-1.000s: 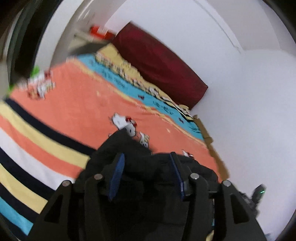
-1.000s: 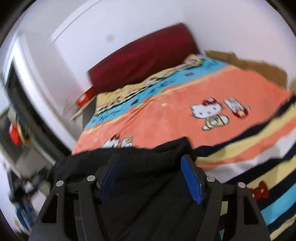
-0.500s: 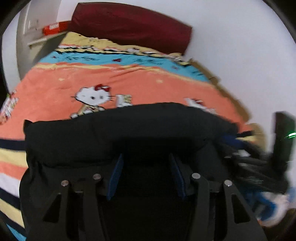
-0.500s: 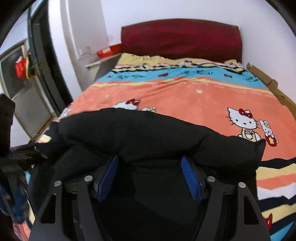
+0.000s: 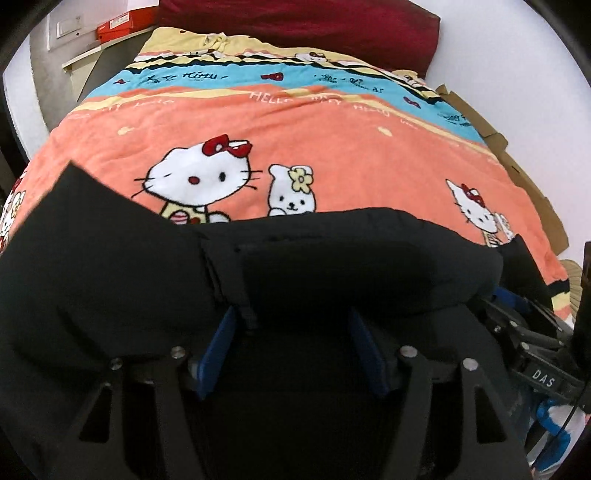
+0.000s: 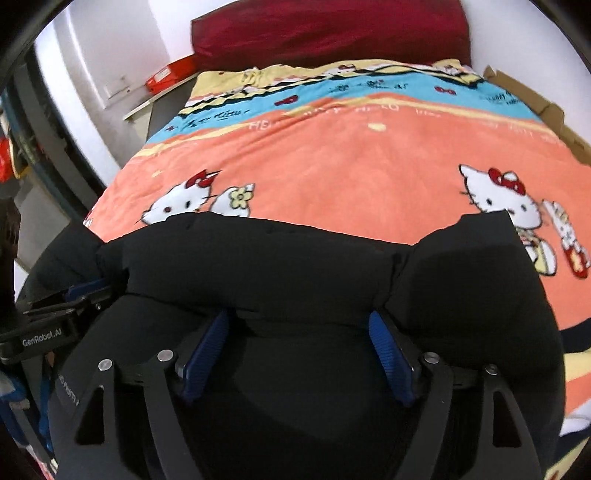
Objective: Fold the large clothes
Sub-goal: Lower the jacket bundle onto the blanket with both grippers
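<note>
Black garment (image 5: 332, 266): soft, bulky, padded, limp; lies folded on bed (image 5: 332, 147). Take hold at its thick rolled edge. Left tongs (image 5: 291, 354) and right tongs (image 6: 299, 354) opening, garment between jaws, pads not pressing.

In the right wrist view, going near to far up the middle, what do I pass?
right gripper → black garment → orange blanket band → blue band → yellow band → dark red headboard

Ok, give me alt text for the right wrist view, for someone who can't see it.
A bulky black padded garment lies folded on an orange cartoon-cat bedspread, with the right gripper over it, blue pads opening around the fold. A dark red headboard stands behind.
</note>
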{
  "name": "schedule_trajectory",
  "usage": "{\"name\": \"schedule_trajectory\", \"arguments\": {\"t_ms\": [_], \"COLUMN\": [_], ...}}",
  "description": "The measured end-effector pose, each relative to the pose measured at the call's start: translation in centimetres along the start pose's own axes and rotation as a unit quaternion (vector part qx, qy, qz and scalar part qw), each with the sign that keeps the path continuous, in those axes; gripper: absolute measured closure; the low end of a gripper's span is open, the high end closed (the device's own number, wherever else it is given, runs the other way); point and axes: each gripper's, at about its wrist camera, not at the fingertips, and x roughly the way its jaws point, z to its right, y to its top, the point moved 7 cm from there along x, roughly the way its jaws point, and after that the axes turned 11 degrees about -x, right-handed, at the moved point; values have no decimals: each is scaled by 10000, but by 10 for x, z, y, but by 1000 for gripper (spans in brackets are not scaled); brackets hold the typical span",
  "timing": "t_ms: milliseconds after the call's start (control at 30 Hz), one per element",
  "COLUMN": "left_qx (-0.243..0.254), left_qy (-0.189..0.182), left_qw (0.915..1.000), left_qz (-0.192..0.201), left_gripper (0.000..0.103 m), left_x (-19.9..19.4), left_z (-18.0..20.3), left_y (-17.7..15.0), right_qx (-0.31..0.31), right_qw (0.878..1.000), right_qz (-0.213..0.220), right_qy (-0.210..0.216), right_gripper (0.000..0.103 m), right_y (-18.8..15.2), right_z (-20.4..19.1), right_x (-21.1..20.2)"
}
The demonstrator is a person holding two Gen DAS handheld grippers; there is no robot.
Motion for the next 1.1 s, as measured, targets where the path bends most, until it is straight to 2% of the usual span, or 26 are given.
{"name": "schedule_trajectory", "arguments": {"t_ms": [100,200,367,433,500,567,633,733,867,933,1000,1067,1100], "left_qx": [84,149,189,83,-173,-244,-84,24,-119,-180,-246,-287,-308], "left_qy": [126,14,255,407,297,255,485,691,882,831,609,353,366], "left_qw": [9999,9999,9993,9991,9994,9994,9986,9972,9950,9948,9953,9962,9966], "left_qz": [10,-44,222,91,-27,49,217,283,446,560,710,738,674], "left_gripper": [39,40,40,40,39,37,35,31,32,32,32,32,32], "left_x": [0,-20,-64,-57,-45,-34,-32,-40,-71,-92,-117,-132,-133], "left_z": [2,-1,-39,-56,-68,-67,-61,-62,-82,-95,-105,-113,-120], "left_y": [-1,-2,0,-1,-2,-4,-7,-11,-14,-17,-23,-35,-45], "right_qx": [1,22,-105,-30,170,348,508,584,529,541,490,392,370], "right_qw": [9999,10000,9991,9997,9998,9993,9987,9983,9982,9977,9976,9981,9985], "right_qz": [60,-3,393,178,8,26,45,5,6,76,184,256,254], "right_qy": [-110,-4,-133,-142,34,94,98,17,-292,-405,-461,-389,-298], "right_gripper": [26,26,26,26,25,22,20,20,19,19,19,18,18], "right_y": [1,0,-8,-20,-31,-37,-39,-42,-52,-59,-66,-74,-80], "right_z": [-1,-3,13,27,37,42,47,47,49,57,58,53,49], "right_x": [5,-5,-58,-55,-41,-30,-23,-29,-60,-82,-102,-117,-120]}}
